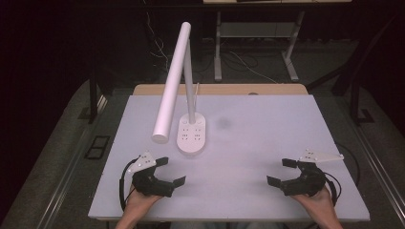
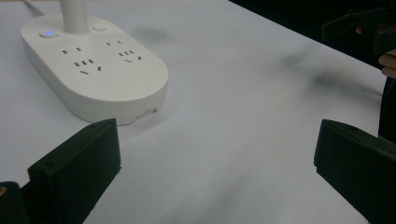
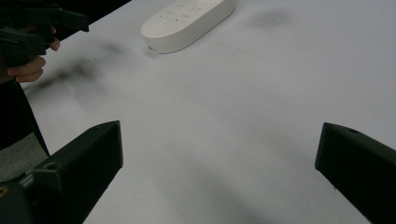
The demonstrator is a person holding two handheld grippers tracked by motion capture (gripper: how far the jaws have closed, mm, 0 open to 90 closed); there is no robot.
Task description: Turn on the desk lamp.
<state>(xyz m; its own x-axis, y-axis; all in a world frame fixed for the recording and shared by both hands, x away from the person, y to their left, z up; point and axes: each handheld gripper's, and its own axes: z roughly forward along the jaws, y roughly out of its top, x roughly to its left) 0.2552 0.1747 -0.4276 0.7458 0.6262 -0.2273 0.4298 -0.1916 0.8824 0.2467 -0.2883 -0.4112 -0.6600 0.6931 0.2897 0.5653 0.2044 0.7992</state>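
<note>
- Your left gripper [image 1: 171,171] sits near the table's [image 1: 267,143] front-left edge, jaws wide apart, nothing btwn them.
- Your right gripper [image 1: 281,171] is at front-right, jaws also wide apart, empty.
- Desk lamp [image 1: 192,135] w/ socket base stands left of centre, just beyond your left gripper.

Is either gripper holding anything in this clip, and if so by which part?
Nothing is held. The left gripper and right gripper both rest open near the table's front edge, apart from the lamp base.
</note>
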